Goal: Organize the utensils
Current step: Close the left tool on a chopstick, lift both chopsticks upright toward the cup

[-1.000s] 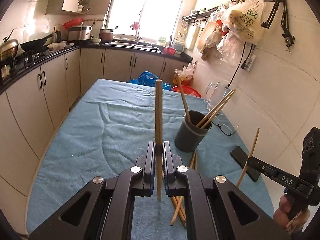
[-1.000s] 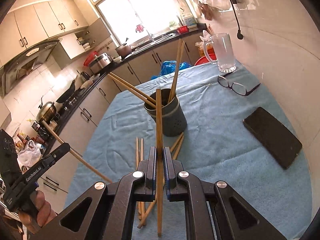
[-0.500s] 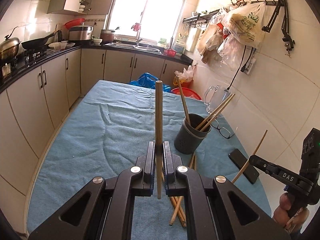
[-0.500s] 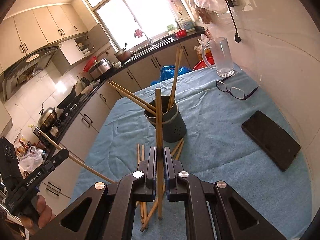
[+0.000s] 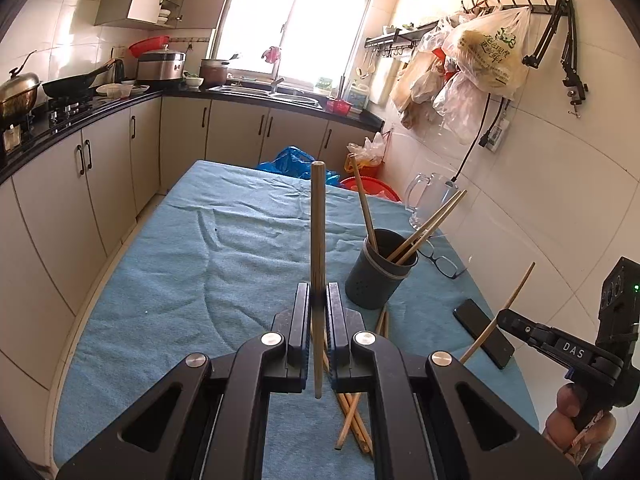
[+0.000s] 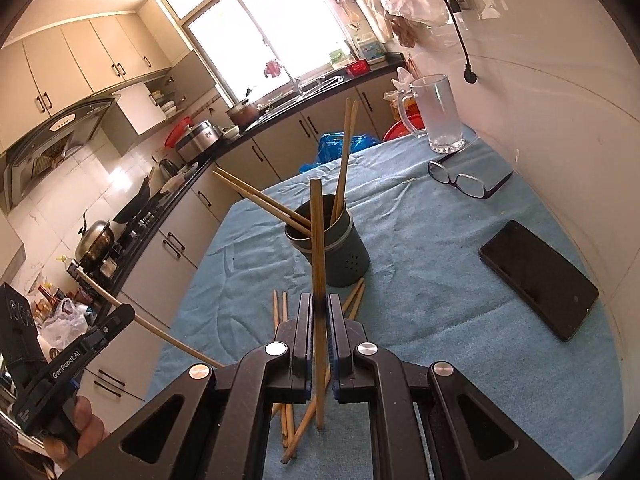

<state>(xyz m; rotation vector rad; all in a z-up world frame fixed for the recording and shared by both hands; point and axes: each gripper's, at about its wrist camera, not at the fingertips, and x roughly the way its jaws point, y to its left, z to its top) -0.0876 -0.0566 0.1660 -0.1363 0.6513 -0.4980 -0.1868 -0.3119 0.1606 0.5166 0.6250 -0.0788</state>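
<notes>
Left tool (image 5: 318, 312) and right tool (image 6: 320, 312): each pinching one chopstick upright. Holder (image 6: 334, 248) partly filled; loose chopsticks (image 6: 294, 420) left on table (image 6: 440, 300), near edge.

Sunlit window (image 5: 296, 28), beige cabinets (image 5: 108, 168), white tiled wall (image 5: 560, 184), black countertop (image 5: 256, 98)

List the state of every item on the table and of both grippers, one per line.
left gripper: shut on a chopstick, held upright.
right gripper: shut on another chopstick.
holder: upright, four chopsticks inside.
loose chopsticks: lying on the cloth.
glass mug: upright, looks empty.
glasses: unfolded.
phone: screen dark.
</notes>
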